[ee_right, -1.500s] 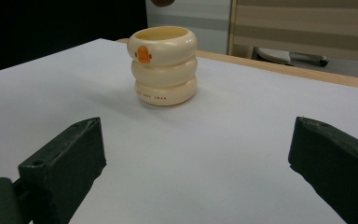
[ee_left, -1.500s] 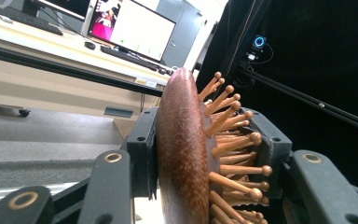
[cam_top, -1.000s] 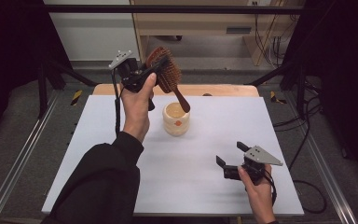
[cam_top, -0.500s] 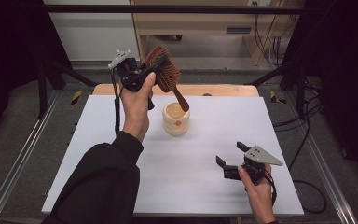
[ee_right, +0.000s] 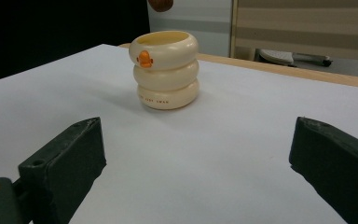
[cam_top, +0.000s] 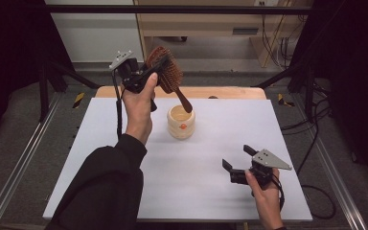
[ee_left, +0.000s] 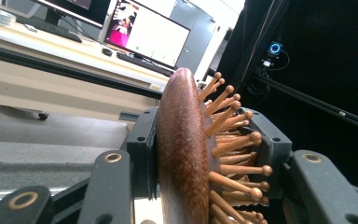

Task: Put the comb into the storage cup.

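Brush above cup, one gripper far off

The cup (cam_top: 181, 121) stands mid-table (cam_top: 220, 143), toward the far edge. The brush (cam_top: 168, 76) hangs above it, handle tip just over the rim, clamped in the left gripper (cam_top: 141, 76) up left. The right gripper (cam_top: 237, 163) sits near the front right, well apart from the cup.

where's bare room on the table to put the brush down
Bare: the table's left part beside the cup, and the stretch between the cup and the right gripper. Tightest right at the cup, where the brush, clamped in the left gripper, hangs handle-down over its mouth.
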Demonstrator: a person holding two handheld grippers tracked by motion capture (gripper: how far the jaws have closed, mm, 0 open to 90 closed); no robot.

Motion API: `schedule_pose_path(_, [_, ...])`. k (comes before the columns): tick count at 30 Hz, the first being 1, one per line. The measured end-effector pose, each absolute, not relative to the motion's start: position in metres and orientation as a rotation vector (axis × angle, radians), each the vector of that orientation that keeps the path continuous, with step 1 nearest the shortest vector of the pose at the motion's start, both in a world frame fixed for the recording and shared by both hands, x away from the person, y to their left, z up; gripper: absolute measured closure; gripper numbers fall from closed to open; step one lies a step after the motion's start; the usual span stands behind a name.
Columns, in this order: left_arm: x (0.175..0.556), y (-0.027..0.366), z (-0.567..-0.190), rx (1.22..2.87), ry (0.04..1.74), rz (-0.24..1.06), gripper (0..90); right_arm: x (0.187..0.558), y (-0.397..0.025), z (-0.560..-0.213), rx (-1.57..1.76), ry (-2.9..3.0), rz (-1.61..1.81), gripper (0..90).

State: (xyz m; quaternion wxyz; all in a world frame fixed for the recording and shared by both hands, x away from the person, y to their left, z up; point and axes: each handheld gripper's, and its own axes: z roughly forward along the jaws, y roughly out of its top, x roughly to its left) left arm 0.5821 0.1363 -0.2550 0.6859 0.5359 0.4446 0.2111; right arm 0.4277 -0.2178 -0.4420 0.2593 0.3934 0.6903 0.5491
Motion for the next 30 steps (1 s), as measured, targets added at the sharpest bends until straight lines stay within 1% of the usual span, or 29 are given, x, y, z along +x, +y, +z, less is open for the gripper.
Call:
schedule_pose_path(7, [0.585, 0.137, -0.257, 1.209, 0.999, 0.498, 51.6, 0.428, -0.218, -0.442, 1.068, 1.869, 1.492, 3.6])
schedule_pose_path(20, [0.596, 0.128, -0.270, 1.272, 0.991, 0.548, 51.6, 0.428, -0.219, -0.442, 1.065, 1.876, 1.489, 3.5])
schedule_pose_path(30, [0.602, 0.124, -0.278, 1.293, 1.006, 0.552, 51.6, 0.429, -0.219, -0.443, 1.067, 1.879, 1.492, 3.4])
